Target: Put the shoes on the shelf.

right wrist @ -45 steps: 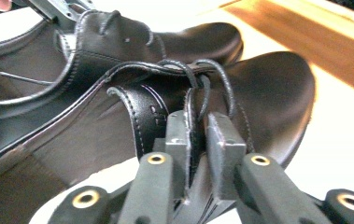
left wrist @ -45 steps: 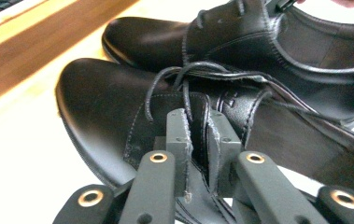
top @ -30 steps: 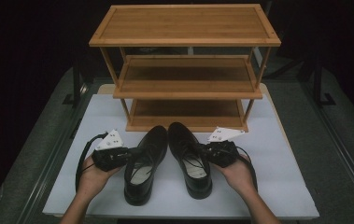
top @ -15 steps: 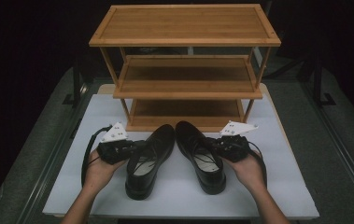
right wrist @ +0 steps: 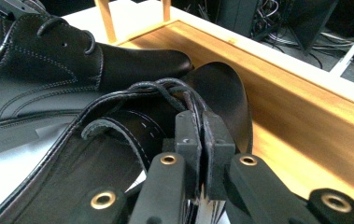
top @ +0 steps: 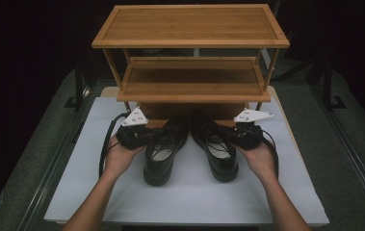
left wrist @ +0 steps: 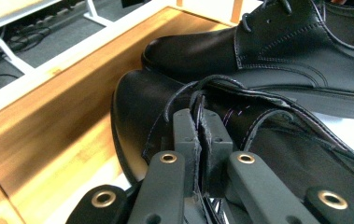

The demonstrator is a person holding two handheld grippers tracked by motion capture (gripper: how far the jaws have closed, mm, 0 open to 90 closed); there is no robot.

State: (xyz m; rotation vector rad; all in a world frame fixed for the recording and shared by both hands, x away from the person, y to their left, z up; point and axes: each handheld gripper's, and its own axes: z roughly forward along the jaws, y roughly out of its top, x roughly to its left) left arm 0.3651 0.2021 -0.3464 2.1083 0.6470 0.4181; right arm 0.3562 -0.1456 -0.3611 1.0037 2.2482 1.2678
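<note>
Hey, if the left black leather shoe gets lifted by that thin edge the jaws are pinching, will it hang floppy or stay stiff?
The left black leather shoe would probably dangle toe-down, since the left gripper pinches only a thin upper edge near the laces. That edge looks pliable and may fold. The thick sole suggests the body stays stiff and fairly heavy.

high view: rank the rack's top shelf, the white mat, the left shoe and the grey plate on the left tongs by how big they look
1. white mat
2. top shelf, though it sits nearer the camera
3. left shoe
4. grey plate
</note>
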